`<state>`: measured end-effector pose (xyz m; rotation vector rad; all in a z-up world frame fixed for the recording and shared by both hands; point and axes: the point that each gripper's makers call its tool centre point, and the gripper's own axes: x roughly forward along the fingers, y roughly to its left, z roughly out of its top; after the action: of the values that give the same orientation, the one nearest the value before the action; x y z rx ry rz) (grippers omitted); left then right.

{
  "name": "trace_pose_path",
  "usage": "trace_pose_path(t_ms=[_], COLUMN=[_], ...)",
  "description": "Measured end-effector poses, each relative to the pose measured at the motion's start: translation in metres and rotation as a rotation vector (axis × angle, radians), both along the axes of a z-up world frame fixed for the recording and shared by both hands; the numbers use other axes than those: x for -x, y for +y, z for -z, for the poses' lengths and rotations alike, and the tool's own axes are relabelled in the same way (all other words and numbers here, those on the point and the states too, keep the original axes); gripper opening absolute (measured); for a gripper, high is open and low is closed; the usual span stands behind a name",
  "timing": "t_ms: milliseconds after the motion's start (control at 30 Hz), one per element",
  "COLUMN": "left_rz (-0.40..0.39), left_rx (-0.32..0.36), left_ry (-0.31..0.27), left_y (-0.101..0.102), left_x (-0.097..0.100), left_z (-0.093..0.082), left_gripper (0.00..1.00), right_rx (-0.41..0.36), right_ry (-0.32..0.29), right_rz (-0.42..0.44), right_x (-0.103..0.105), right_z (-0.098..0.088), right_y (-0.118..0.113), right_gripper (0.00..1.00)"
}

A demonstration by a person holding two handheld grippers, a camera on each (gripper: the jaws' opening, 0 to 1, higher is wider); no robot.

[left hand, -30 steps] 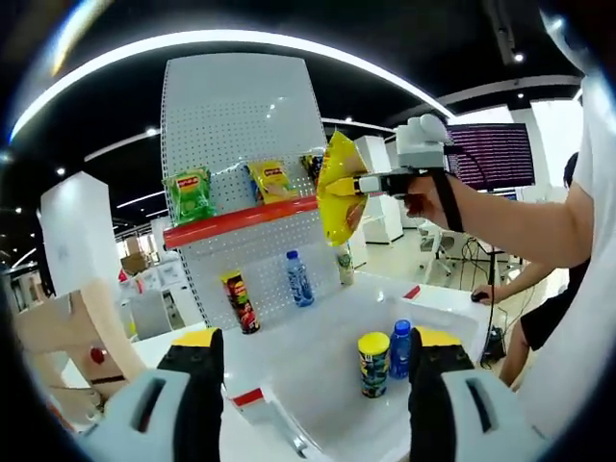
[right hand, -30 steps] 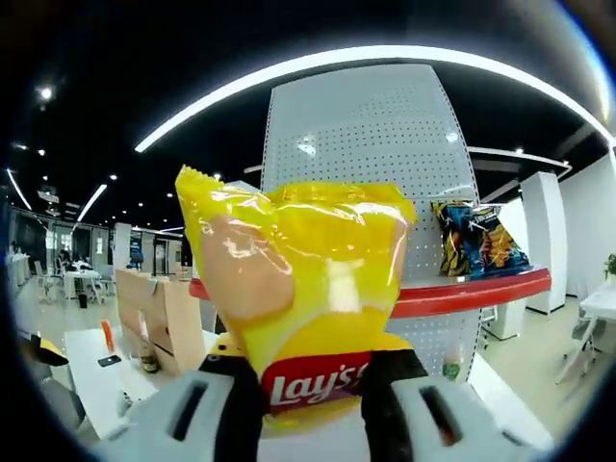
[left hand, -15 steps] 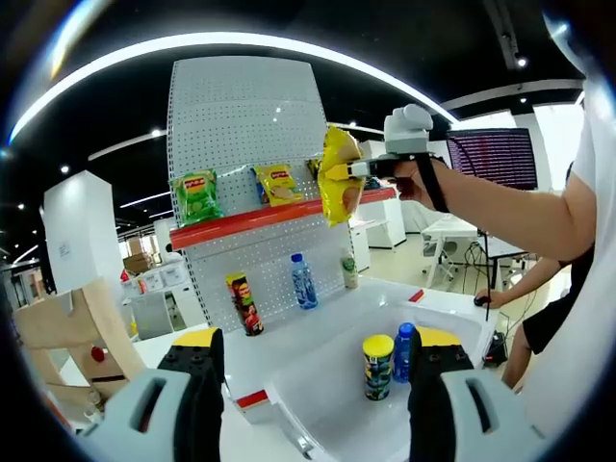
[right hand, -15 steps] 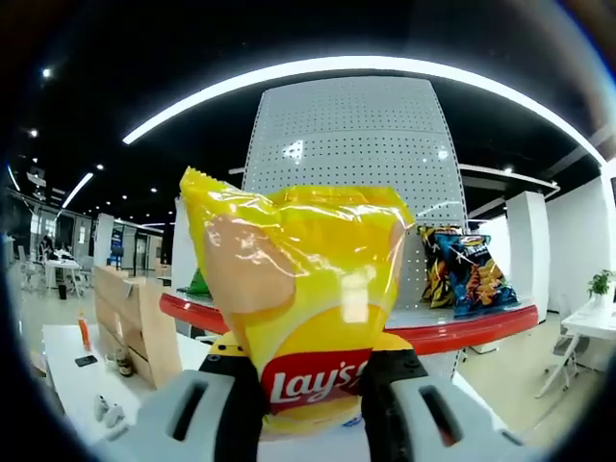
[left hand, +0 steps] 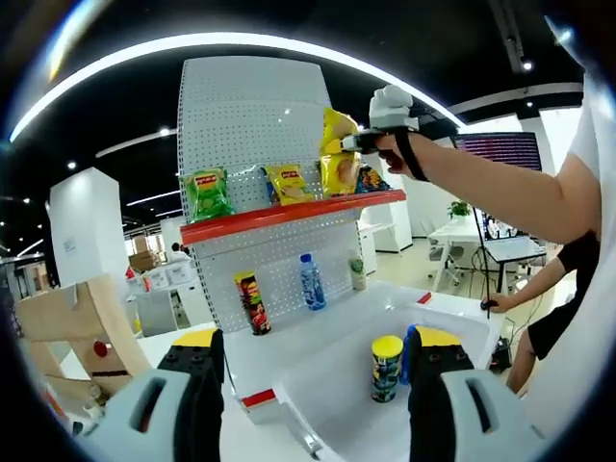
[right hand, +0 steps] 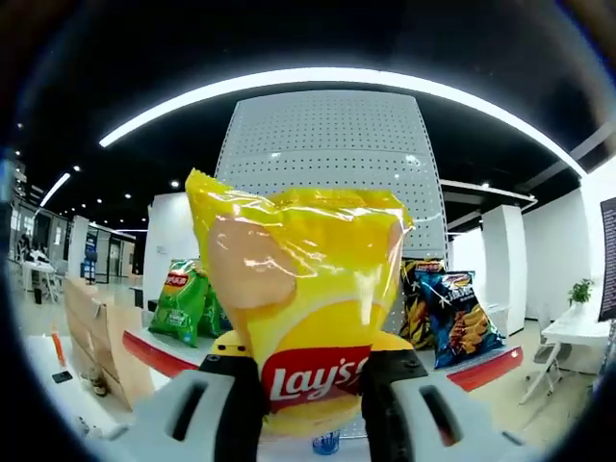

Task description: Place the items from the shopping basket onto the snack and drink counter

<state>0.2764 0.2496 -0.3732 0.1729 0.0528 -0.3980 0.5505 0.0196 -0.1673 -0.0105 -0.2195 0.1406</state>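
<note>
The right gripper point(right hand: 313, 385) pinches the yellow chip bag point(right hand: 300, 308) by its bottom edge, up at the red shelf point(left hand: 289, 214) — the left gripper point(left hand: 313, 385) waits spread over the basket point(left hand: 356, 385). Let go too early and the bag may tip off the shelf edge.

Mock shop set inside open office hall. My view: white pegboard display stand point(left hand: 252, 125) with red shelf point(left hand: 289, 215) carrying chip bags point(left hand: 205, 193); bottles and cans at its foot; desks point(left hand: 510, 252) beyond stand; curved ceiling strip lights.
</note>
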Motion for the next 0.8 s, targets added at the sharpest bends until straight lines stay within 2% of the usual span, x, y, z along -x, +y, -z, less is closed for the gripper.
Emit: trace_pose_path(t_ms=[233,400,467,600,800], left_rz=[-0.012,-0.011,-0.008,-0.021,-0.019], left_rx=[0.015,0.023,0.018,0.028,0.037], left_ry=[0.003,0.006,0.008,0.005,0.019], left_y=[0.006,0.004,0.003,0.005,0.007], left_x=[-0.006,-0.011,-0.012,-0.014,-0.014], left_z=[0.000,-0.001,0.000,-0.001,0.006], left_gripper=[0.79,0.79,0.79,0.79,0.79], right_rx=[0.004,0.015,0.027,0.042,0.064], right_ry=[0.013,0.024,0.035,0.051,0.066], right_rz=[0.048,0.056,0.059,0.067,0.084], right_x=[-0.027,-0.041,-0.056,-0.068,-0.088], right_z=[-0.010,-0.019,-0.022,-0.024,-0.033], right_y=[-0.010,-0.002,0.003,0.008,0.014], right_gripper=[0.39,0.39,0.39,0.39,0.39])
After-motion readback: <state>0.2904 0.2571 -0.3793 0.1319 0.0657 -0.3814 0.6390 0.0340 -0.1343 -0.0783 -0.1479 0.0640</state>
